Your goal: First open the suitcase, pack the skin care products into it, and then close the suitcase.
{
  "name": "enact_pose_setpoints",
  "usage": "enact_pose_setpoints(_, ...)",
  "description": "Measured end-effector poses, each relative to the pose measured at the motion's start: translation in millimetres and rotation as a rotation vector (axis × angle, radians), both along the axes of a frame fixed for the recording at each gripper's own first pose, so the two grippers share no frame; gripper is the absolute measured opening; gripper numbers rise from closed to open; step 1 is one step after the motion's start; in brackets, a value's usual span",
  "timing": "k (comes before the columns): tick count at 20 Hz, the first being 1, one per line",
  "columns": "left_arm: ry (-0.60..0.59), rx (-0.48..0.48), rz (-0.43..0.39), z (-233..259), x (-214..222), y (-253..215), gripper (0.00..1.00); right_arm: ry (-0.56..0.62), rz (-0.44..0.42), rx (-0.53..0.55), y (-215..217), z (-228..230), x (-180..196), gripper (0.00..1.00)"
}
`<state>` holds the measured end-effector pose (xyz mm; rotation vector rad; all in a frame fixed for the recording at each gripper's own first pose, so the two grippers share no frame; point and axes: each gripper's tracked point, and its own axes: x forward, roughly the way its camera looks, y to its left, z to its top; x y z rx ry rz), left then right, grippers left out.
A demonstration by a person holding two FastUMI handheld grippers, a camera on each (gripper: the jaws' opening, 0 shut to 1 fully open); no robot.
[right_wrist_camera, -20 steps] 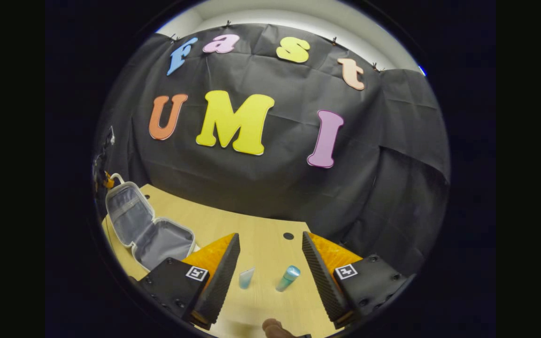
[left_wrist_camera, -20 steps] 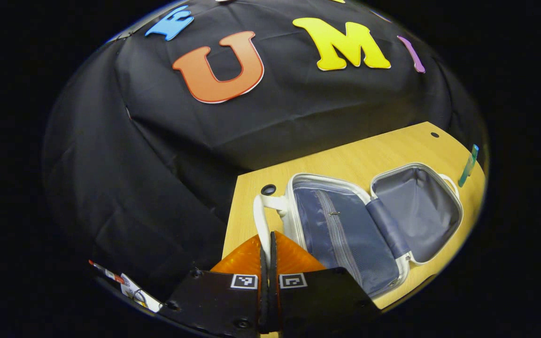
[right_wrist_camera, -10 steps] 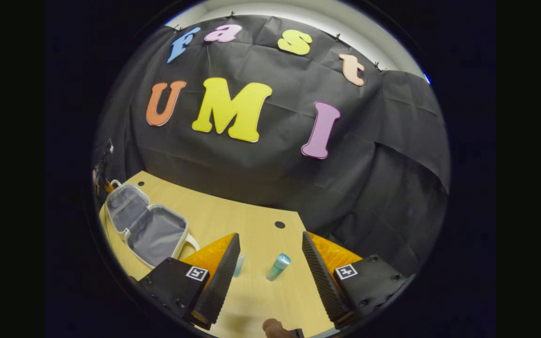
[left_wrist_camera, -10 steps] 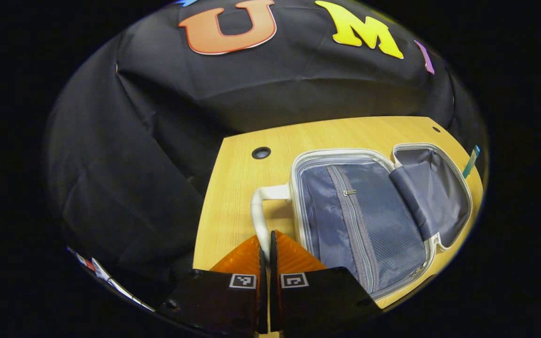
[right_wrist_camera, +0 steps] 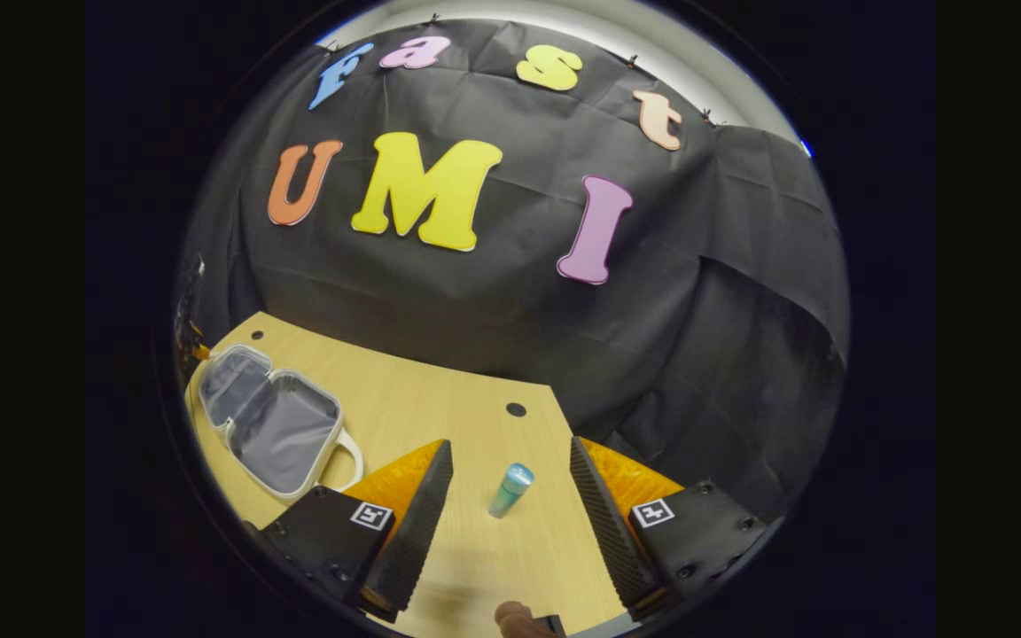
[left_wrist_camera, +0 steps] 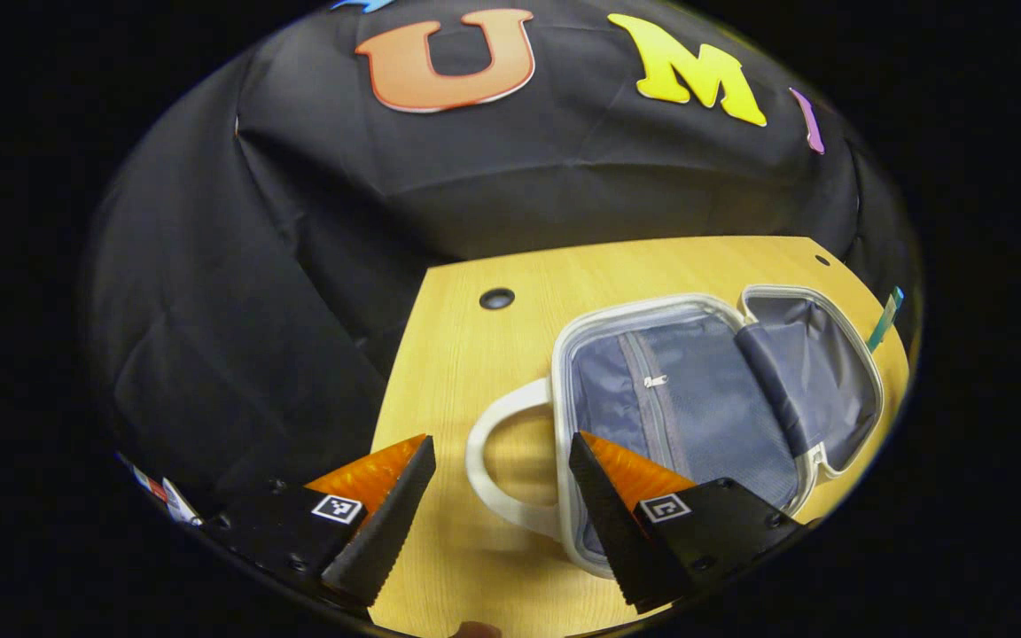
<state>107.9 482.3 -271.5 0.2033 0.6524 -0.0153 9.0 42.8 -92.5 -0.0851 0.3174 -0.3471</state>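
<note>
A small white suitcase (left_wrist_camera: 697, 390) lies open flat on the wooden table (left_wrist_camera: 457, 372), showing its grey lining and a zipped mesh pocket. Its white handle (left_wrist_camera: 493, 470) lies between the fingers of my left gripper (left_wrist_camera: 497, 505), which stands open with nothing pressed. In the right gripper view, a teal skin care bottle (right_wrist_camera: 510, 489) stands on the table between the fingers of my right gripper (right_wrist_camera: 510, 505), which is open and apart from it. The open suitcase (right_wrist_camera: 271, 425) lies far to the left there. A teal tube (left_wrist_camera: 884, 319) shows past the suitcase in the left gripper view.
Round cable holes sit in the tabletop (left_wrist_camera: 496, 299) (right_wrist_camera: 516, 409). The table's left edge (left_wrist_camera: 395, 381) drops off against the black cloth wall. A fingertip (right_wrist_camera: 519, 616) shows at the bottom of the right gripper view.
My left gripper has let go of the suitcase handle and opened wide. The right gripper has shifted so the bottle sits centred between its fingers; a second tube has slipped behind its left finger.
</note>
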Motion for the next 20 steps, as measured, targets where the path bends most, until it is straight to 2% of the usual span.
enact_pose_setpoints(3,-0.101,-0.002,-0.034,45.5,-4.6,-45.6,0.97,-0.001,0.011,0.013,-8.2,-5.5,3.8,0.8)
enact_pose_setpoints(6,-0.181,-0.03,-0.07,82.1,-10.5,-111.9,0.98,-0.011,0.033,0.017,-23.9,-10.5,6.1,0.8)
enact_pose_setpoints(12,-0.311,-0.111,-0.077,140.5,-17.8,-249.1,0.98,-0.042,0.082,0.053,-80.4,-19.1,13.1,0.8)
enact_pose_setpoints(16,-0.298,-0.141,-0.134,131.3,-32.6,-348.7,0.98,-0.041,0.131,0.065,-109.2,-29.4,16.9,0.8)
enact_pose_setpoints(20,-0.232,-0.164,-0.201,98.7,-47.2,-437.9,0.98,-0.041,0.186,0.054,-124.4,-37.3,16.0,0.79)
